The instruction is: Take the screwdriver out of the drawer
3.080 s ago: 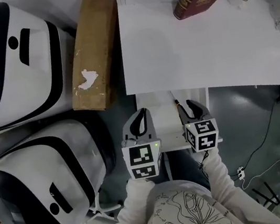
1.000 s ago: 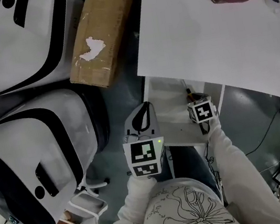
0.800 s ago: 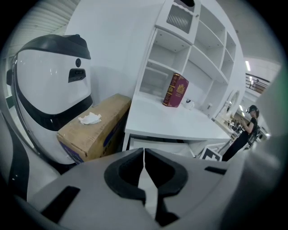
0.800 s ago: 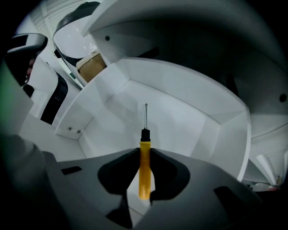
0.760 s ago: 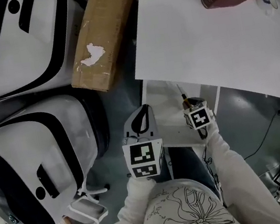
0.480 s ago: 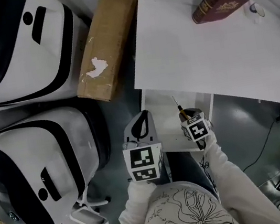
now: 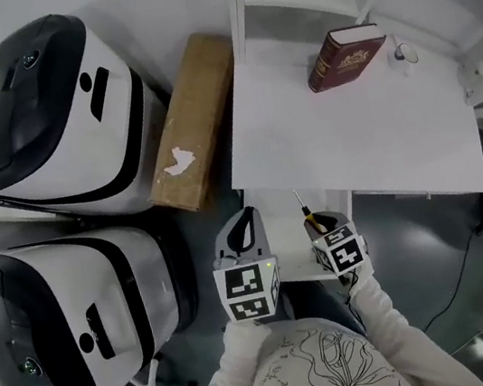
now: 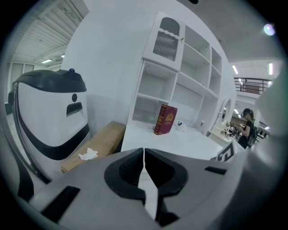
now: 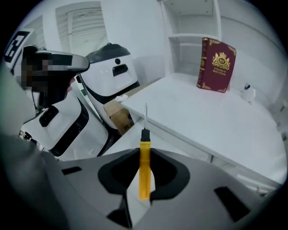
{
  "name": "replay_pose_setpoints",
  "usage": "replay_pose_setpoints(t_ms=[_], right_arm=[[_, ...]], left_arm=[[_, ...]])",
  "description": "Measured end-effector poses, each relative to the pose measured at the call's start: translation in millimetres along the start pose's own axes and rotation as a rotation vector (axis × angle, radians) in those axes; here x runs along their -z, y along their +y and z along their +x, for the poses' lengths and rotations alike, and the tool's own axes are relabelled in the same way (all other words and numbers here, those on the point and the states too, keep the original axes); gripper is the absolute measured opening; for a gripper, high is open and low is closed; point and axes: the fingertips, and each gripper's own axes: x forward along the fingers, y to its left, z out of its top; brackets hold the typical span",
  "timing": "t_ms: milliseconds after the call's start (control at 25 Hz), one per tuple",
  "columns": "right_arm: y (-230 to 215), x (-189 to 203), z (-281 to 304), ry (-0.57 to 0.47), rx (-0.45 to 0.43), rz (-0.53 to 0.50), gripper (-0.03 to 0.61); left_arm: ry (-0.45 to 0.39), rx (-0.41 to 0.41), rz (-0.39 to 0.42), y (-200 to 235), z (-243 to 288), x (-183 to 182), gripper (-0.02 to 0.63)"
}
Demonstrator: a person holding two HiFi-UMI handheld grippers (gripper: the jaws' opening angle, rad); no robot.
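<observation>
A screwdriver with a yellow handle and a thin metal shaft sits between the jaws of my right gripper, which is shut on the handle. Its shaft points up and away over the open white drawer below the white tabletop. In the head view my right gripper hangs over the drawer's right part. Left of it, my left gripper stands at the drawer's left edge. Its jaws are shut and hold nothing.
A dark red book stands at the back of the tabletop, near a small round object. A brown cardboard box lies on the floor left of the desk. Beside it stand two large white and black machines. White shelves rise behind the desk.
Both grippers have risen; the right one lifted the screwdriver up out of the drawer. The head camera tilted, so the desk, book and shelves now show further back.
</observation>
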Motion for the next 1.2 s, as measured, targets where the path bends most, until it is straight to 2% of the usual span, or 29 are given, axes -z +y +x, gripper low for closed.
replay_pose_setpoints(t_ms=[520, 840, 1200], right_arm=[[-17, -123, -131, -0.435, 0.162, 0.043, 0.071], [-38, -159, -199, -0.619, 0.238, 0.093, 0.071], [-50, -191, -254, -0.759, 0.291, 0.074, 0.071]], left_arm=[[-0.196, 0.004, 0.078, -23, -27, -92, 0.011], [-0.296, 0.024, 0.128, -48, -43, -138, 0.011], [-0.394, 0.010, 0.164, -67, -61, -183, 0.011]])
